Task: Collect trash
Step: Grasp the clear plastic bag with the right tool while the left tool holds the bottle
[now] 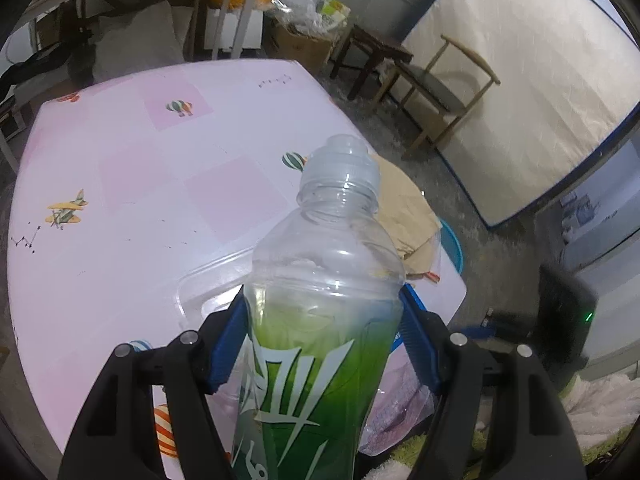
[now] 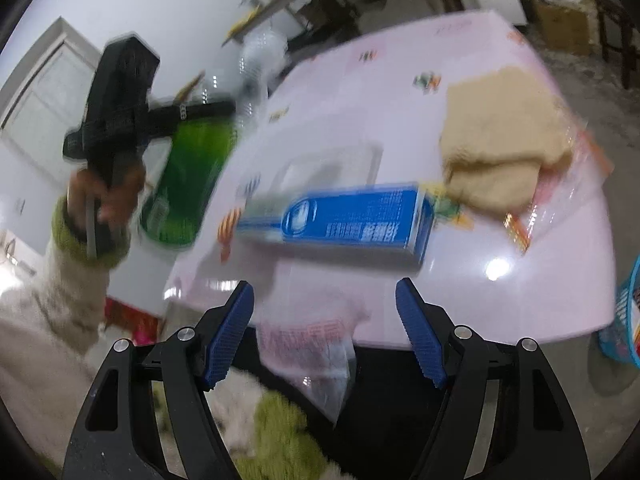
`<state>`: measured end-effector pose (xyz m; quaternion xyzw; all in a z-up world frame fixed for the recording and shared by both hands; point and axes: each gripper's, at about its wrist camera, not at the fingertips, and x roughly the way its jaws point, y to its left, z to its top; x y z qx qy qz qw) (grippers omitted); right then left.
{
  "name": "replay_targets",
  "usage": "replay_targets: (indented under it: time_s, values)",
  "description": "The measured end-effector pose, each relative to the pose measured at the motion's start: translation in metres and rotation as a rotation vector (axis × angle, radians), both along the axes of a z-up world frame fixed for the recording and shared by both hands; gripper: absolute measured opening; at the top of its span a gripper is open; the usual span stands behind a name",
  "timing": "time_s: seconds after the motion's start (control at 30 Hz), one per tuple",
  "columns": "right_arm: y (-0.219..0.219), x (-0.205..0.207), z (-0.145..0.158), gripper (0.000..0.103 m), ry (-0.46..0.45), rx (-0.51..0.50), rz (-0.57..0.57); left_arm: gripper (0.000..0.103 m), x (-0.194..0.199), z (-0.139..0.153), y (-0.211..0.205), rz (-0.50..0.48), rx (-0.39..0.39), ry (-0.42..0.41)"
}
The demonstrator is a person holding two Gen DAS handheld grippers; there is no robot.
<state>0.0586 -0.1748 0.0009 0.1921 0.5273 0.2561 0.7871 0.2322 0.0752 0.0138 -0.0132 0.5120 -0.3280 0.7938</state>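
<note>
The left gripper (image 1: 324,308) fills the bottom of its own view, its blue pads (image 1: 226,344) clamped on the bottle (image 1: 320,320). In the right wrist view it appears blurred at upper left, held by the left hand (image 2: 104,200) in a green-cuffed sleeve. The right gripper (image 2: 324,320) sits bottom centre, jaws spread wide, nothing between them.
</note>
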Motion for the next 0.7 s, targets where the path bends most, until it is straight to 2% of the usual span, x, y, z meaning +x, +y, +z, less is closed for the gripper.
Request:
replay_targets:
  time_s: [0.13, 0.4, 0.57, 0.7]
  values:
    - [0.01, -0.009, -0.021, 0.07, 0.07, 0.001, 0.041, 0.068, -0.001, 0.008, 0.011, 0.036, -0.041, -0.028]
    - [0.022, -0.009, -0.048, 0.069, 0.119, 0.019, 0.063, 0.068, -0.009, 0.015, 0.021, 0.062, -0.082, -0.06]
    - [0.032, -0.004, -0.06, 0.053, 0.128, 0.003, 0.081, 0.068, -0.009, 0.011, 0.027, 0.068, -0.084, -0.056]
    - [0.027, -0.005, -0.06, 0.033, 0.131, 0.015, 0.062, 0.068, -0.011, 0.013, 0.029, 0.085, -0.09, -0.058]
